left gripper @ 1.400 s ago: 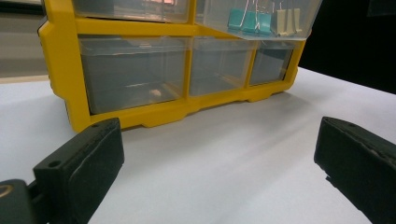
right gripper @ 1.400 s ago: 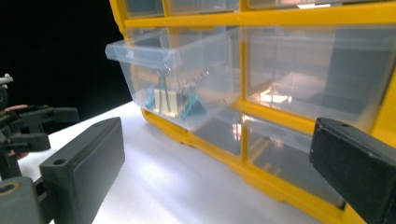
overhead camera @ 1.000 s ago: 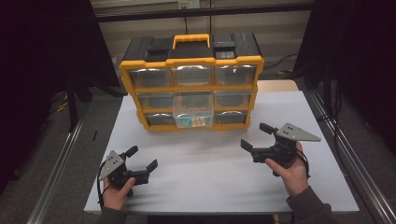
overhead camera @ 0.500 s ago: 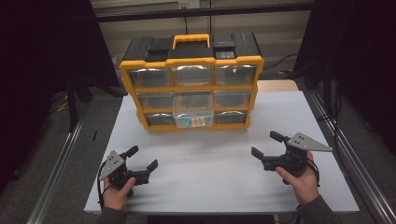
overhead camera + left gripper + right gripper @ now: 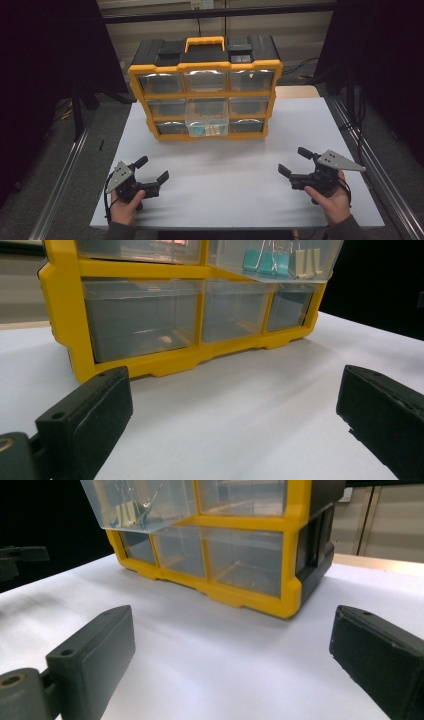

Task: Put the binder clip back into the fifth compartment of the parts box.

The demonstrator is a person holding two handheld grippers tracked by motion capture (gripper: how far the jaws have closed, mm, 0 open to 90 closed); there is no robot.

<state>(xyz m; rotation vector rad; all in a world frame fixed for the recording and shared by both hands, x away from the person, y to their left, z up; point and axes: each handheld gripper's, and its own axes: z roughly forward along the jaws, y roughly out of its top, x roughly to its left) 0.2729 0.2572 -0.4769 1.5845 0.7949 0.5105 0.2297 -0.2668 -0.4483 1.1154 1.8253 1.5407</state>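
Observation:
A yellow and black drawer organizer (image 5: pixel 205 85) stands at the back of the white table (image 5: pixel 230 165), with clear drawers in three rows. Its middle drawer (image 5: pixel 207 117) is pulled out and holds teal and cream binder clips (image 5: pixel 276 261). My left gripper (image 5: pixel 152 169) rests low at the front left, open and empty, jaws pointing toward the organizer (image 5: pixel 165 315). At the front right, my right gripper (image 5: pixel 295 161) is open and empty, also held low near the table's edge, facing the organizer (image 5: pixel 235 545).
Metal rails (image 5: pixel 60 185) run along both sides of the table. A wooden surface (image 5: pixel 297 91) shows behind the table's far right. A small pale object (image 5: pixel 165 340) lies in the bottom left drawer. Bare white tabletop stretches between the grippers and the organizer.
My right gripper has drawn back toward the front right edge of the table and dropped lower. The left gripper has stayed where it was.

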